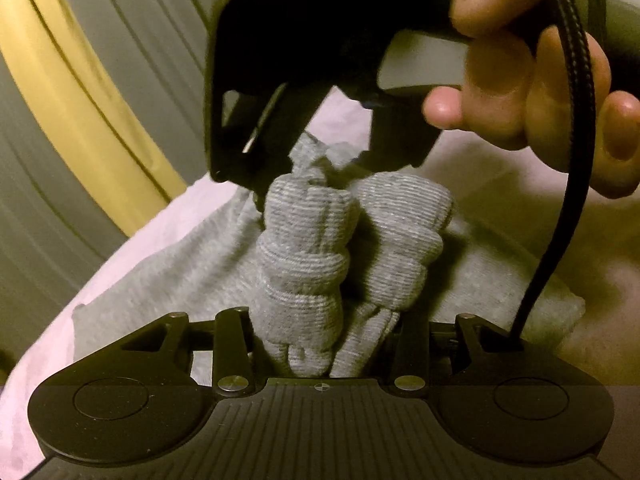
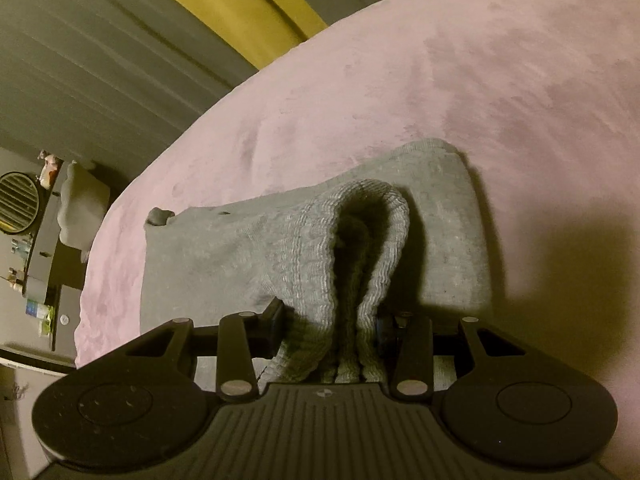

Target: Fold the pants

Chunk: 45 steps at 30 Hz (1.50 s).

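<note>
Pants (image 1: 304,256): left tool (image 1: 320,344) & right tool (image 2: 332,344) each clamped on bunched waistband. I hold both w/ cloth over the bed (image 2: 360,80) so the fold lands square.

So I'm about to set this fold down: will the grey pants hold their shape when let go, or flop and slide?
Probably floppy: the grey pants bunch into soft ribbed rolls in the left gripper and sag in a loop from the right gripper. They look light and thick-knit. Sliding seems unlikely on the fuzzy pink blanket.
</note>
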Motion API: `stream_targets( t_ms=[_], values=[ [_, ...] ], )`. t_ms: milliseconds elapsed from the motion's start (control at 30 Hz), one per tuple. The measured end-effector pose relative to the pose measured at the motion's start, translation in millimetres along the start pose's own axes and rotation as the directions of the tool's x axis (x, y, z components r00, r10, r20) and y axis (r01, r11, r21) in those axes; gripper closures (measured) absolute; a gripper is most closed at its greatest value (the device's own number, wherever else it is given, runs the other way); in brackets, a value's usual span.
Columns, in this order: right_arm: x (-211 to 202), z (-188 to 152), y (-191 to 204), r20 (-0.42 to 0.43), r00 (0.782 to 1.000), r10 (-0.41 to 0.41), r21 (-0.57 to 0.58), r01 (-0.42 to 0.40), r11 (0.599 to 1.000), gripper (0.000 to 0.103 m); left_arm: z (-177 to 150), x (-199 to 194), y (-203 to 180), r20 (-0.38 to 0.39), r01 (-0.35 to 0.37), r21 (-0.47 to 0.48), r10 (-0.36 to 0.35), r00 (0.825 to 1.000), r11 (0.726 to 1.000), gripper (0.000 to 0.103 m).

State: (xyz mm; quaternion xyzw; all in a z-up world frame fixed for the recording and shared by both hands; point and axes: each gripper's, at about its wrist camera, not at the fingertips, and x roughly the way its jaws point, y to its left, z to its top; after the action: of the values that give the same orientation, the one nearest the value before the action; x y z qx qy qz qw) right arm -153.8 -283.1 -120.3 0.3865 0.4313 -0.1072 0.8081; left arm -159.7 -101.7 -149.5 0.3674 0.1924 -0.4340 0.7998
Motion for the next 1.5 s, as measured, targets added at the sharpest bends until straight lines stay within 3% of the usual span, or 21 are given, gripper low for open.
stream_targets(
  t_ms=[267, 400, 500, 567, 600, 700, 767, 833, 867, 900, 967, 1033, 1100, 1133, 1200, 1267, 1333, 1367, 1400, 1433, 1500],
  values=[
    [0.3, 7.2, -8.7, 0.022, 0.999, -0.027, -0.027, 0.028, 0.999, 0.062, 9.5, -9.5, -25.7, -0.031, -0.041, 0.101, 0.045, 0.999, 0.994, 0.048],
    [6.2, 10.2, -19.0, 0.011, 0.999, -0.049, -0.024, 0.049, 0.998, 0.047, 10.7, -30.0, -14.1, -0.069, -0.057, 0.1, 0.064, 0.996, 0.993, 0.022],
    [-10.2, 12.6, -22.2, 0.034, 0.998, -0.058, 0.039, 0.057, 0.998, 0.033, 9.3, -63.7, 11.8, -0.071, 0.068, -0.022, -0.069, 0.995, 0.997, 0.018],
    [-27.2, 7.3, -10.6, 0.09, 0.991, -0.101, -0.009, 0.103, 0.995, 0.022, 6.8, -89.3, 25.8, 0.005, 0.155, -0.085, -0.155, 0.988, 0.984, 0.008],
    [-37.5, 3.3, -3.1, 0.143, 0.981, -0.131, -0.037, 0.137, 0.99, 0.016, 4.0, -99.4, 31.2, 0.035, 0.183, -0.086, -0.18, 0.983, 0.979, 0.008],
    [-63.6, -2.5, 6.4, 0.258, 0.946, -0.194, -0.033, 0.21, 0.977, 0.014, -11.4, -125.5, 55.5, 0.075, 0.203, -0.11, -0.196, 0.978, 0.973, 0.009],
    [-76.7, -5.6, 11.0, 0.271, 0.958, -0.093, -0.04, 0.108, 0.993, 0.014, -19.6, -135.9, 81.1, 0.079, 0.227, -0.199, -0.215, 0.973, 0.953, 0.009],
    [-77.3, -12.2, 16.0, 0.227, 0.973, 0.042, -0.06, -0.029, 0.998, 0.014, -27.8, -143.2, 112.3, 0.11, 0.256, -0.326, -0.233, 0.966, 0.91, 0.008],
    [-72.2, -17.0, 18.4, 0.188, 0.977, 0.101, -0.065, -0.09, 0.994, 0.02, -31.3, -141.9, 125.8, 0.123, 0.267, -0.378, -0.238, 0.964, 0.887, 0.008],
    [-62.2, -22.3, 22.0, 0.137, 0.981, 0.139, -0.067, -0.131, 0.989, 0.042, -35.7, -137.3, 137.4, 0.112, 0.264, -0.426, -0.239, 0.965, 0.865, 0.008],
    [-37.8, -32.7, 27.3, 0.014, 0.99, 0.141, -0.073, -0.14, 0.988, 0.071, -43.1, -117.7, 148.1, 0.104, 0.272, -0.481, -0.254, 0.962, 0.833, 0.009],
    [-16.7, -43.2, 24.7, -0.071, 0.994, 0.082, -0.075, -0.087, 0.993, 0.078, -53.9, -96.5, 152.5, 0.07, 0.308, -0.514, -0.319, 0.945, 0.801, 0.01],
    [-4.5, -46.6, 17.8, -0.085, 0.996, -0.015, -0.103, 0.006, 0.995, 0.103, -66.0, -72.0, 149.1, -0.006, 0.332, -0.546, -0.4, 0.917, 0.769, 0.012],
    [-3.6, -45.5, 13.0, -0.08, 0.996, -0.032, -0.093, 0.024, 0.995, 0.103, -71.0, -67.8, 147.9, -0.036, 0.329, -0.556, -0.417, 0.908, 0.764, 0.013],
    [-9.5, -43.8, 4.8, -0.075, 0.997, -0.005, -0.039, 0.002, 0.999, 0.103, -79.1, -70.9, 148.8, -0.008, 0.34, -0.549, -0.412, 0.911, 0.763, 0.012],
    [-23.2, -44.2, 11.9, -0.033, 0.999, -0.034, -0.083, 0.031, 0.996, 0.103, -79.5, -75.2, 151.7, -0.024, 0.331, -0.532, -0.405, 0.914, 0.78, 0.011],
    [-39.7, -46.0, 25.2, 0.062, 0.989, -0.131, -0.176, 0.14, 0.974, 0.089, -76.6, -68.9, 150.9, -0.077, 0.263, -0.518, -0.351, 0.933, 0.814, 0.008],
    [-46.5, -47.0, 28.9, 0.11, 0.979, -0.173, -0.207, 0.193, 0.959, 0.056, -76.6, -64.6, 153.2, -0.104, 0.228, -0.519, -0.326, 0.94, 0.824, 0.008],
    [-52.8, -48.3, 30.4, 0.161, 0.967, -0.196, -0.216, 0.228, 0.949, 0.012, -76.6, -66.9, 155.9, -0.131, 0.19, -0.527, -0.3, 0.945, 0.829, 0.008],
    [-61.0, -50.0, 25.4, 0.214, 0.957, -0.195, -0.219, 0.242, 0.945, 0.003, -74.5, -72.9, 160.8, -0.146, 0.163, -0.536, -0.281, 0.949, 0.828, 0.008],
    [-72.7, -57.8, 20.2, 0.327, 0.935, -0.136, -0.252, 0.225, 0.941, 0.003, -73.4, -80.8, 173.0, -0.165, 0.105, -0.551, -0.232, 0.959, 0.828, 0.008]
  ],
)
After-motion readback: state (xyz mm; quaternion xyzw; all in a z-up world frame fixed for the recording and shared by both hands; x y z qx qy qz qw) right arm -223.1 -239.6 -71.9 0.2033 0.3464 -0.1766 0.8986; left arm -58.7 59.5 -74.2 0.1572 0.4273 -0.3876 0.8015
